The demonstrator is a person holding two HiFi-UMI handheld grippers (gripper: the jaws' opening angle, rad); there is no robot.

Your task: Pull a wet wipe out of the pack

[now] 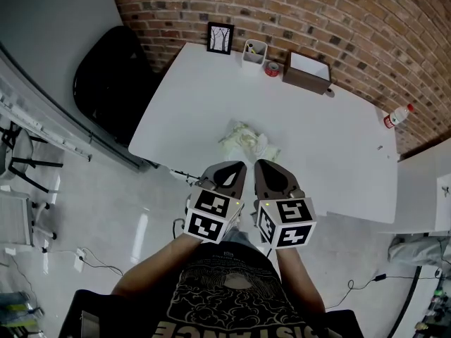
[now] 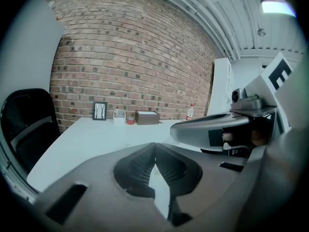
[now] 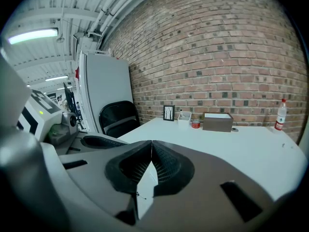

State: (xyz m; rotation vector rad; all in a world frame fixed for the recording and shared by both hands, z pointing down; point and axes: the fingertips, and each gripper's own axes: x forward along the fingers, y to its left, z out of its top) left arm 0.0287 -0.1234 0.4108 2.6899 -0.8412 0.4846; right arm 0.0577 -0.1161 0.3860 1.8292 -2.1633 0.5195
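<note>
1. The wet wipe pack point(image 1: 246, 141) is a pale, crumpled heap on the white table point(image 1: 338, 153), just ahead of both grippers.
2. The left gripper point(image 1: 238, 167) and right gripper point(image 1: 261, 165) are side by side; both have jaws pressed together, gripping nothing.
3. By the wall: open brown box point(image 1: 306, 71); white holder point(image 1: 254, 51); picture frame point(image 1: 220, 38); bottle point(image 1: 398, 116) far right.

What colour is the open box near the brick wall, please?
Dark brown box, best in the head view.

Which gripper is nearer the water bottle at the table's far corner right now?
Right. The right gripper is at the table's near edge, on the side toward the bottle; the left gripper sits just beside it, farther from the bottle.
</note>
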